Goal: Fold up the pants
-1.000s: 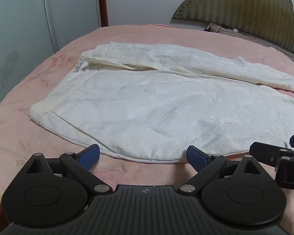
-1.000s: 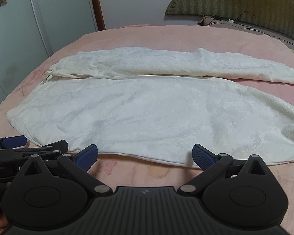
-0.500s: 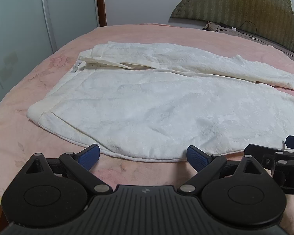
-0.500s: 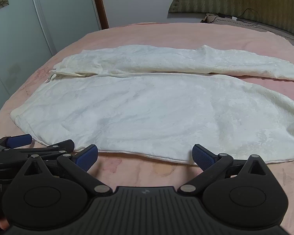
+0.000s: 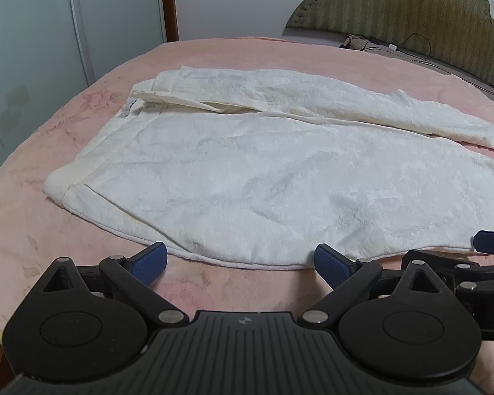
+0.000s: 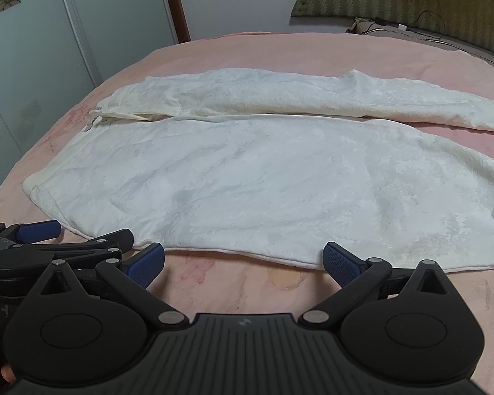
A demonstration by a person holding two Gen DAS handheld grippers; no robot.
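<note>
Both jaws stand wide and empty: our left gripper [image 5: 240,261] and right gripper [image 6: 243,261] have edged up to the near hem of the white pants [image 6: 263,184], which lie flat on the pink bedspread [image 6: 247,283], so grasping comes next.

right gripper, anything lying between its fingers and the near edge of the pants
Nothing: in the right wrist view only bare pink bedspread lies between the open right gripper and the pants.

A pink bed [image 5: 214,52] spreads ahead; far right, a green headboard [image 5: 411,6] with what looks like a cable [image 5: 418,38]; far left, wardrobe doors [image 6: 49,33].
</note>
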